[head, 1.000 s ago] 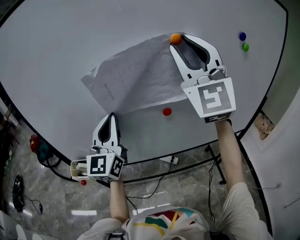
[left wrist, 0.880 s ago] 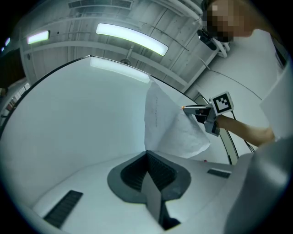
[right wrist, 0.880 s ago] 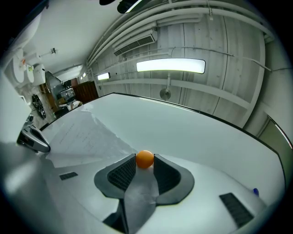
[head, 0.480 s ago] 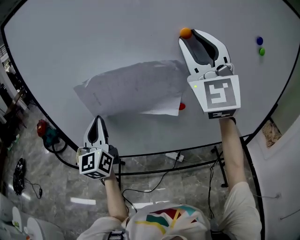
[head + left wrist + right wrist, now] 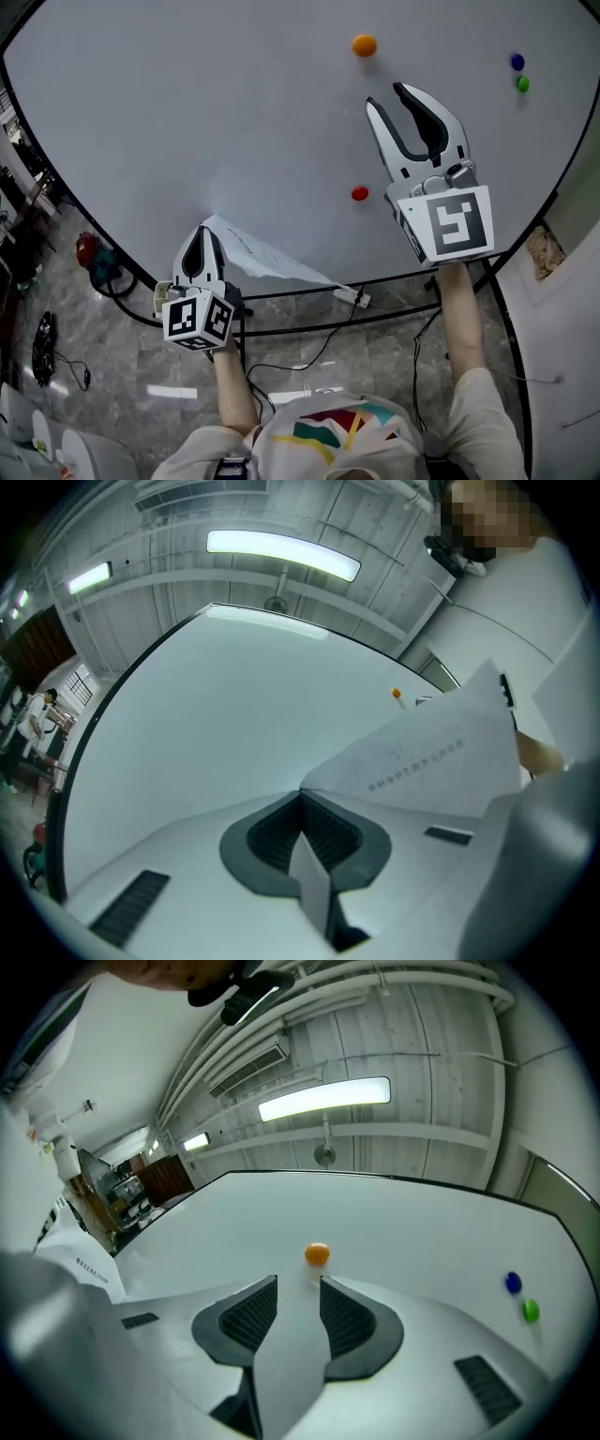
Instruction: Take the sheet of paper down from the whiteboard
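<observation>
The white sheet of paper (image 5: 267,258) is off the whiteboard (image 5: 187,112) and hangs at the board's lower edge. My left gripper (image 5: 202,236) is shut on its corner; in the left gripper view the printed sheet (image 5: 422,752) fans out to the right from the closed jaws of the left gripper (image 5: 302,794). My right gripper (image 5: 388,97) stands open and holds nothing, below the orange magnet (image 5: 364,44) that sits bare on the board. In the right gripper view the orange magnet (image 5: 317,1253) lies just beyond the open right gripper (image 5: 298,1283).
A red magnet (image 5: 359,193) sits left of the right gripper. Blue (image 5: 517,61) and green (image 5: 522,83) magnets are at the board's upper right. Below the board lie cables, a power strip (image 5: 352,296) and a red object (image 5: 86,249) on the floor.
The sheet has come loose from under the orange magnet and dropped to the board's lower edge, still in the left gripper. The right gripper has drawn back down from the orange magnet.
</observation>
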A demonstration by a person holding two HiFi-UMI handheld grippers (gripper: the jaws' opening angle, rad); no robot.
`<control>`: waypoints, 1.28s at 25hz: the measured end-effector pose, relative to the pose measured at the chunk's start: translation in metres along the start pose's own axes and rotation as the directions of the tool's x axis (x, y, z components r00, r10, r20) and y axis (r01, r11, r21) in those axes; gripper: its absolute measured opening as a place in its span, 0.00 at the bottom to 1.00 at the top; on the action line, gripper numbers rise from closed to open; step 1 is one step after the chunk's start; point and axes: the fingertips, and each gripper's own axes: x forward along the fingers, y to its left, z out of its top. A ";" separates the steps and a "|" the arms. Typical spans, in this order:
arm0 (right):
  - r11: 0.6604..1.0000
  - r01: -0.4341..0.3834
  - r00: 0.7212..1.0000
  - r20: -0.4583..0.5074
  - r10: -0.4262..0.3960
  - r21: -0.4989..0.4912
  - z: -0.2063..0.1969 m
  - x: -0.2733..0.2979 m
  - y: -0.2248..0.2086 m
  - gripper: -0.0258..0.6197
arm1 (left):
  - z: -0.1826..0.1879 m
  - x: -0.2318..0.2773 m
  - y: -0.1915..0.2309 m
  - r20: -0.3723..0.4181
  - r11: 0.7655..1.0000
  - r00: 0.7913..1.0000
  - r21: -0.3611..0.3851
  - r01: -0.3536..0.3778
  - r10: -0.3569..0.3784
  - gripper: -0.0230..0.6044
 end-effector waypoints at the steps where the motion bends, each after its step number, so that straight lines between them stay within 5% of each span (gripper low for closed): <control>1: 1.000 0.006 1.000 -0.025 -0.006 0.019 -0.010 -0.012 0.003 0.25 | -0.002 0.000 -0.004 -0.004 1.000 1.000 -0.003 0.010 -0.010 0.11; 13: 0.959 0.146 0.940 -0.335 -0.059 0.241 -0.132 -0.113 0.047 0.25 | -0.037 0.000 -0.070 -0.084 0.987 0.983 -0.010 0.163 -0.163 0.11; 32: 0.968 0.122 0.938 -0.345 -0.040 0.220 -0.132 -0.104 0.064 0.24 | -0.026 0.013 -0.083 -0.054 0.977 0.976 0.005 0.212 -0.211 0.11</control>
